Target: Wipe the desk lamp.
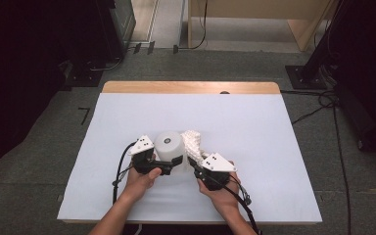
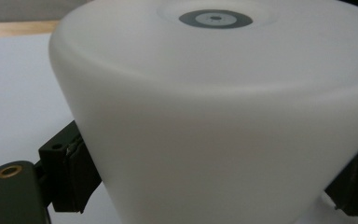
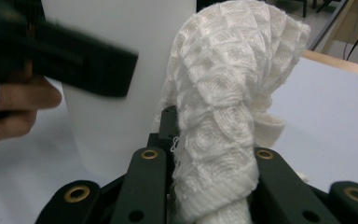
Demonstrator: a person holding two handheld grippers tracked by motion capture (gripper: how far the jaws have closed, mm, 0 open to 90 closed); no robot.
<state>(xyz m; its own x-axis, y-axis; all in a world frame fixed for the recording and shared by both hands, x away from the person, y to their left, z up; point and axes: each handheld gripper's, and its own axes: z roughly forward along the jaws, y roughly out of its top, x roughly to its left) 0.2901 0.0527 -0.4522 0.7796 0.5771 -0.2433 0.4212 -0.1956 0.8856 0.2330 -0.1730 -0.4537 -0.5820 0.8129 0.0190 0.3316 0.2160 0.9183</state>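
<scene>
**Two grippers, one white pot and a knitted cloth**

From the high view we see a person's two hands working near the front of a white-covered table [image 1: 254, 122], the left gripper [image 1: 172, 165] set against a white, tapered container [image 1: 170, 147] and the right gripper [image 1: 194, 164] reaching up to a white knitted cloth [image 1: 193, 139] that stands just beside it, on its right. That view tells us where everything sits, but it hides how each pair of jaws stands.

The left gripper view supplies that for one side: we see the container [image 2: 214, 121] close up, wider at the top where a grey ring marks its centre, with a black pad [image 2: 72, 175] pressed against its narrow lower wall on one side and a second pad at the other edge. The jaws are clamped around its base.

The right gripper view shows the cloth [image 3: 223, 116] bunched into a tall, scale-patterned roll, its lower end pinched tight between that gripper's nearly closed jaws. Behind it we see the container's wall [image 3: 116, 121] and the left gripper's blurred jaw [image 3: 84, 60] across it.
</scene>
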